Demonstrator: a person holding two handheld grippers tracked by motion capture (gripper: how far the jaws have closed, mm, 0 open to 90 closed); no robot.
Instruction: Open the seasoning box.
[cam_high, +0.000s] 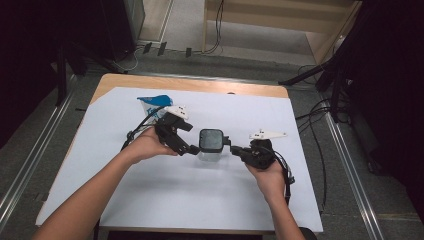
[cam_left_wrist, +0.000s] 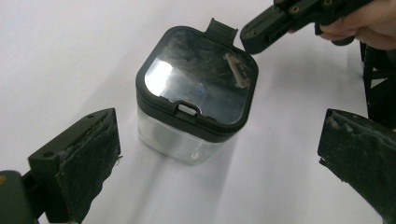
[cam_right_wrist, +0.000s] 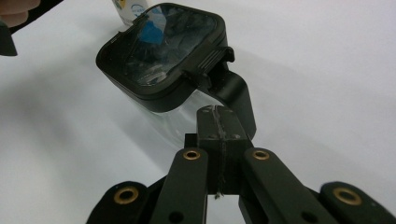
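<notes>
A clear square container with a black lid (cam_high: 211, 142) (cam_left_wrist: 196, 93) (cam_right_wrist: 163, 60) stands mid-table on the white sheet. My left gripper (cam_high: 190, 137) (cam_left_wrist: 224, 140) is open, its fuzzy pads (cam_left_wrist: 93, 154) spread wide on the near side of the container and touching nothing. My right gripper (cam_high: 234, 149) (cam_right_wrist: 218, 116) is shut, jaws pressed together with nothing between them. Its tip sits just beside the lid's small tab (cam_left_wrist: 222, 28) (cam_right_wrist: 217, 56); contact cannot be told. The right gripper (cam_left_wrist: 254, 37) also comes in at the top right of the left gripper view.
A blue and white packet (cam_high: 154, 102) lies behind the left hand, near the table's far left. The white sheet (cam_high: 150, 200) covers most of the wooden table (cam_high: 200, 84). Cables trail from both grippers, and dark stands flank the table.
</notes>
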